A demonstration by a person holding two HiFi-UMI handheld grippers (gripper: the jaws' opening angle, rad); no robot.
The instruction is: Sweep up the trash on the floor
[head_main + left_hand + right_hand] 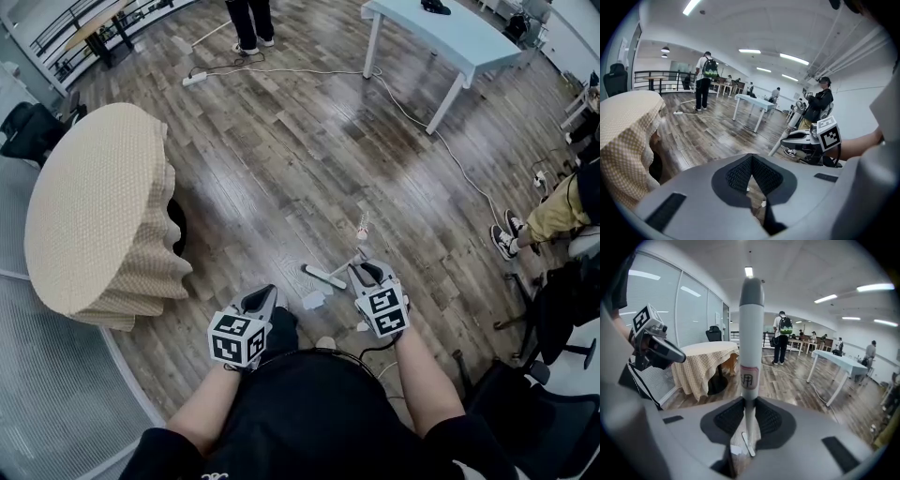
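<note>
Lining up the sweep

I'm clamping the broom point(751, 333) in the right gripper point(371, 273), with the left gripper point(262, 298) pinched shut on nothing. Trash point(314, 300) is lying just beside the broom's head, so I'm thinking short, low strokes.

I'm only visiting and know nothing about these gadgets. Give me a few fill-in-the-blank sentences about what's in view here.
1. The right gripper is shut on the broom by its ___.
2. The round table is draped in a beige checked ___.
3. The person standing farther off on the wooden floor carries a green ___.

Missing words: handle; tablecloth; backpack.
</note>
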